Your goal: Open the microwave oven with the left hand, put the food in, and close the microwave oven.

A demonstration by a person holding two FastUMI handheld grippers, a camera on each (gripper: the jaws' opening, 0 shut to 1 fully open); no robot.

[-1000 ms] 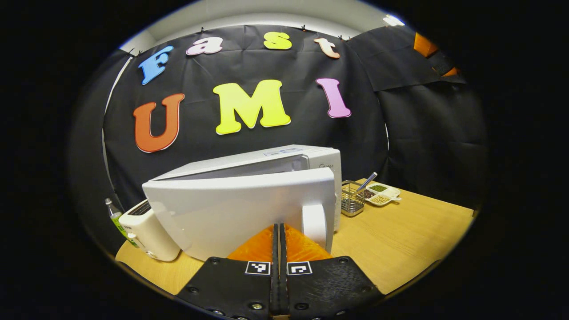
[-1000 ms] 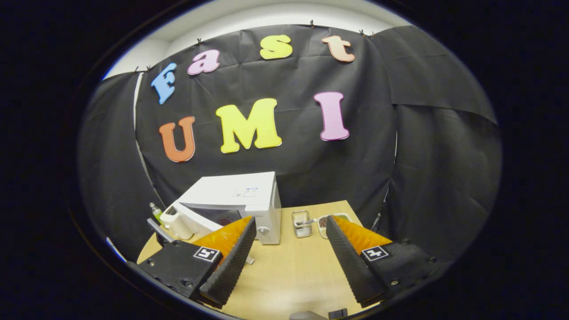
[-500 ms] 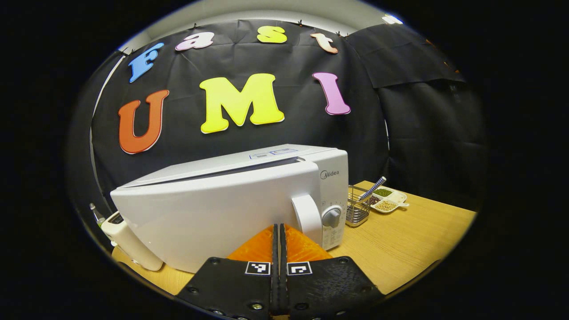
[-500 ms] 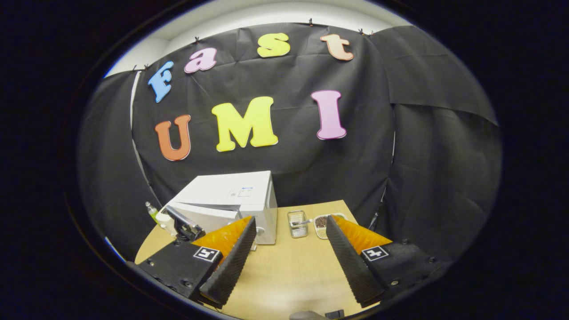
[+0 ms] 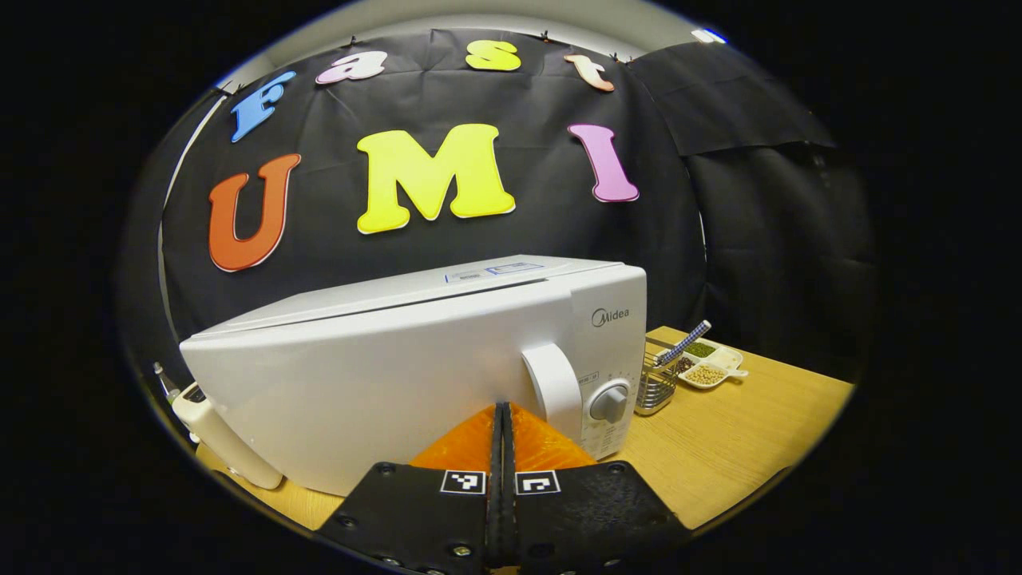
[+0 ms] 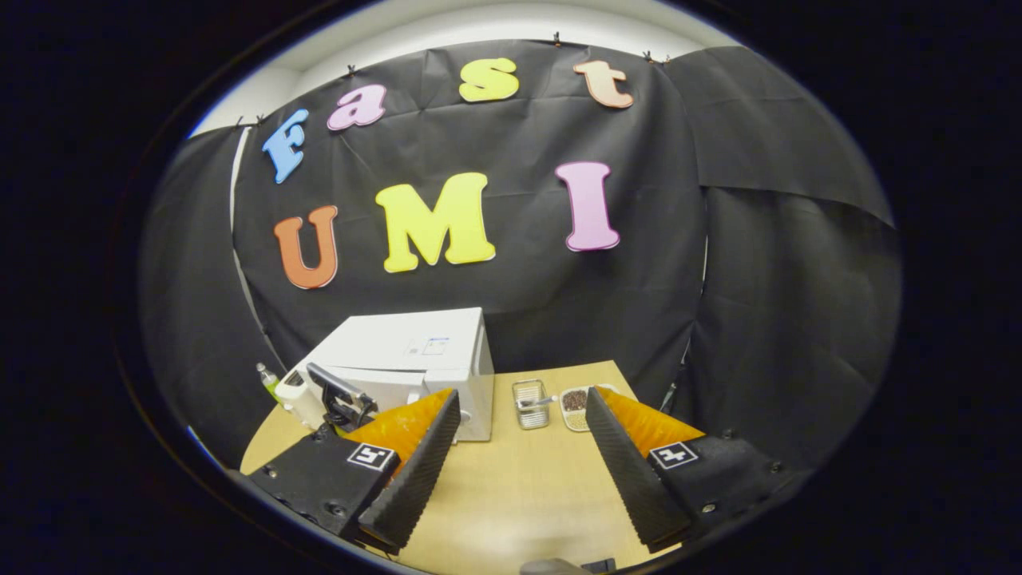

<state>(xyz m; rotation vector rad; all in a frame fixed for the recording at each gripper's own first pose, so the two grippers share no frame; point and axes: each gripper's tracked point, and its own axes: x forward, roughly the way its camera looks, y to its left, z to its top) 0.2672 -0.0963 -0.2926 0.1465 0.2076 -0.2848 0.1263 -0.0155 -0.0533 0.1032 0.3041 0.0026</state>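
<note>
Left gripper view has the left gripper [image 5: 501, 415], fingers pressed together, against the door of the microwave [image 5: 415, 367] on the table [image 5: 718, 447]; the rigid hinged door likely swings easily, best taken by its handle [image 5: 552, 387], while the right gripper [image 6: 519, 447] hangs spread.

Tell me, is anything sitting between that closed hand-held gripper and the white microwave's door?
Nothing visible. The left hand-held gripper, its fingers together, points straight at the door of the white box-shaped microwave oven, beside the door's white handle, with no object between them.
</note>
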